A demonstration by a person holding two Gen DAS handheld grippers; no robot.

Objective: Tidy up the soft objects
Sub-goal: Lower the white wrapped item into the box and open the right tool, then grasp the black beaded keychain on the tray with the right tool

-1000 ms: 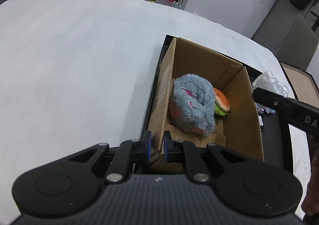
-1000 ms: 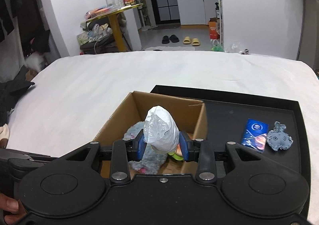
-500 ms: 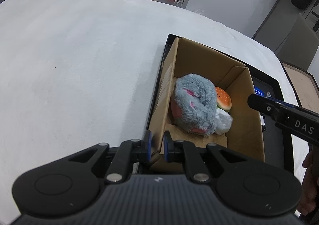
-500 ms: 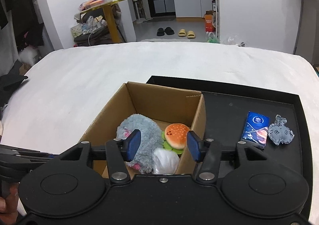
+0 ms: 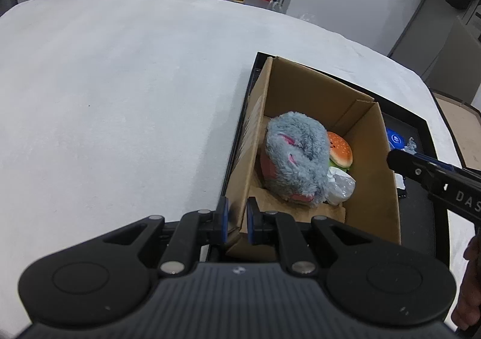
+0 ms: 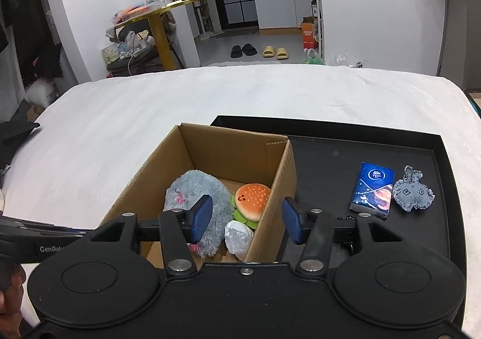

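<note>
You see both views evenly lit by soft indoor light, white bed cover (image 5: 120, 98) bright but not blown out, soft shadow inside the cardboard box (image 6: 240, 155), strong fisheye bending at the edges, slight softness in far corners, no motion blur.

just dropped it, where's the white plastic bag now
The white plastic bag lies inside the cardboard box at its near end, just below the burger plush and right of the grey plush.

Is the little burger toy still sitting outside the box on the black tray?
No, the burger toy lies inside the cardboard box, beside the grey fluffy plush.
</note>
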